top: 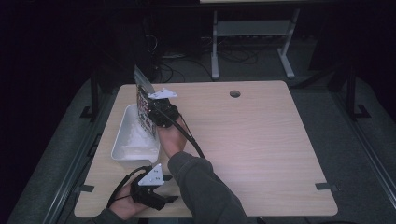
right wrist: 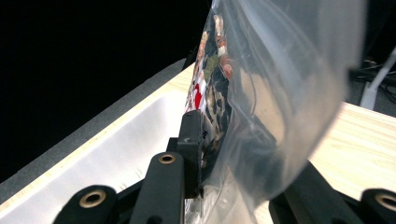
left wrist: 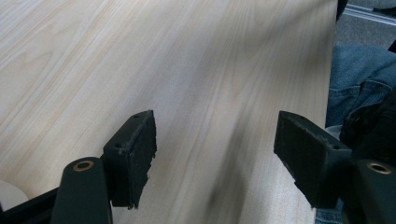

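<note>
Right tongs [top: 148, 108] clenched on a clear plastic bag [top: 142, 95] with printed contents; in the right gripper view the bag [right wrist: 261, 107] sits between the jaws, pinched against the left one. Bag held upright over the far end of the white tray [top: 122, 140], which lies at about 9 o'clock on the worktop [top: 261, 140]. Left tongs [left wrist: 215, 154] released, jaws wide apart with nothing between them, over bare worktop near the front edge at 7 o'clock, just below the tray.

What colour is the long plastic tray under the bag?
White: the long plastic tray is plain white, clearest in the high view.
</note>
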Demonstrator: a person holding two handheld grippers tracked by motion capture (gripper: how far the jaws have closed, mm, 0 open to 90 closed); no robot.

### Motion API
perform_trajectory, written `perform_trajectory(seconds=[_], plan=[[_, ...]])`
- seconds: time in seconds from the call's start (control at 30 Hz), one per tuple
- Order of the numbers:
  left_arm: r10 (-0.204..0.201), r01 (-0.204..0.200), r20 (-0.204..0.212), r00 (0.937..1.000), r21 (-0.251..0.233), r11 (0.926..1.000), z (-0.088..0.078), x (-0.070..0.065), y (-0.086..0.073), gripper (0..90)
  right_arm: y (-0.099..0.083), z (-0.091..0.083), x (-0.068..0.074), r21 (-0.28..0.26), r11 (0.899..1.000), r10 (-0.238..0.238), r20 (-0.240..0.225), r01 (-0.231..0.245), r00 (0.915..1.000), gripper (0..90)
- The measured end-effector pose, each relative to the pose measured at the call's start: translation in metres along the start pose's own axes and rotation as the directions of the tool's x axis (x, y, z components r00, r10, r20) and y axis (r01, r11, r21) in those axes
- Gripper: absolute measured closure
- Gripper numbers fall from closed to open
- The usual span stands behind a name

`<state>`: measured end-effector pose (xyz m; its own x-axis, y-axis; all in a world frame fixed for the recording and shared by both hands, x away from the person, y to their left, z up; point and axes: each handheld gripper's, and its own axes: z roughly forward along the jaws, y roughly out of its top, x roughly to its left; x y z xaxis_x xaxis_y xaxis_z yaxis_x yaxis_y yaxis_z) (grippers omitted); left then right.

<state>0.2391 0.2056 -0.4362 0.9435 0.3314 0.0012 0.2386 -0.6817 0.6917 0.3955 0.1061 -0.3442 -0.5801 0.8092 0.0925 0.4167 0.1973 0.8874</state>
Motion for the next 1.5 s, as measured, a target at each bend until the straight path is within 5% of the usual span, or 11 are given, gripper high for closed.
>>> perform_trajectory(seconds=[0.1,0.33,0.57,1.5], plan=[[0.001,-0.001,0.000,1.0000,0.000,1.0000,0.000,0.000,0.000,29.1,0.000,0.000,-0.005,0.004,1.000,0.008,-0.032,-0.008,0.9994,68.6],[0.002,-0.002,-0.002,1.0000,0.000,1.0000,0.000,0.001,0.000,29.1,-0.005,0.000,-0.016,0.013,0.999,0.037,-0.136,-0.036,0.9900,46.3],[0.004,-0.004,-0.002,1.0000,-0.001,1.0000,0.000,0.001,0.000,29.0,-0.007,-0.006,-0.024,0.006,0.999,0.052,-0.194,-0.051,0.9796,39.3],[0.000,0.000,-0.017,0.9999,0.002,1.0000,0.002,0.002,0.000,28.6,-0.032,-0.062,-0.063,0.020,0.998,0.062,-0.342,-0.059,0.9376,33.5]])
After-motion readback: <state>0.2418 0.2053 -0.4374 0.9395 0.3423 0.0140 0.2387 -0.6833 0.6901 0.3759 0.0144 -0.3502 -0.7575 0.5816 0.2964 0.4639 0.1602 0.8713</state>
